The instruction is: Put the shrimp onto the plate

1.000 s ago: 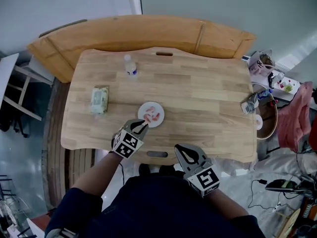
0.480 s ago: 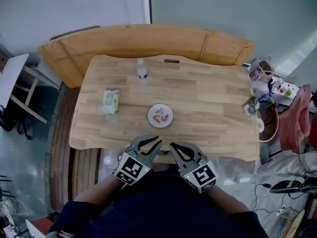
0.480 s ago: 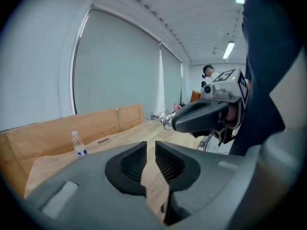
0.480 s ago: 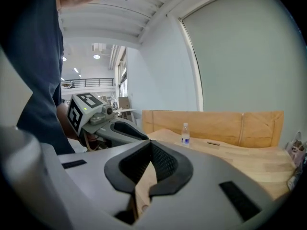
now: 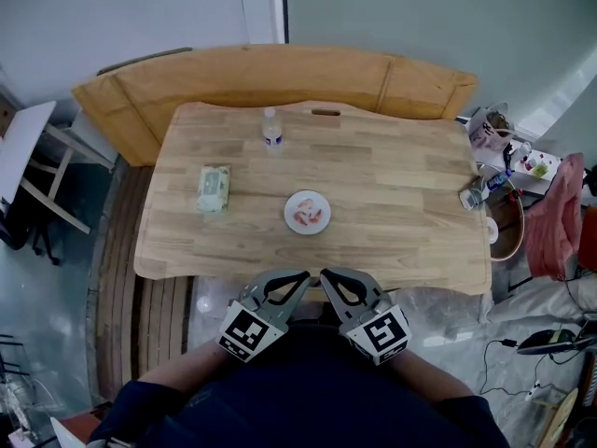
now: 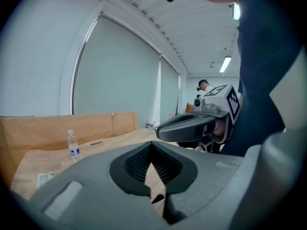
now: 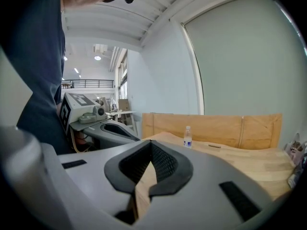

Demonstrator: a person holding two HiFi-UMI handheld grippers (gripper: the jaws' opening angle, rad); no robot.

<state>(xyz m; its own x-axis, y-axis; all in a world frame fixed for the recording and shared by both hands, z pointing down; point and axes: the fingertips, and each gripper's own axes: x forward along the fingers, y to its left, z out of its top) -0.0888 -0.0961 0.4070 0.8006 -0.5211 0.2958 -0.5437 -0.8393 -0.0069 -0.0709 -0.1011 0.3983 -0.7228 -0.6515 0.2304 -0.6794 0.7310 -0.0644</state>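
Shrimp [image 5: 309, 217] on plate [image 5: 295, 204], left gripper [image 5: 301, 276], right gripper [image 5: 327, 275] off table [image 5: 401, 203] edge, jaws together

A water bottle [image 5: 271, 131] stands near the wooden table's [image 5: 392, 185] far edge. A green packet [image 5: 214, 189] lies well apart from it, toward the left.

Near edge: a bare strip of table [image 5: 392, 185] lies between the front rim and the plate [image 5: 292, 203], open to a straight reach.
Plate surroundings: bare wood on every side; only the shrimp [image 5: 308, 217] lie on it.
Left lane: a packet [image 5: 215, 177] lies well left of the plate, with a broad gap between.
Far side: a bottle [image 5: 271, 131] stands upright near the back edge, well apart from the plate.
Right half: open wood up to small clutter [image 5: 471, 195] at the rim.
Grippers: the left gripper [image 5: 300, 276] and right gripper [image 5: 326, 276] sit just beside each other off the front edge, jaws together, crowding each other sideways.
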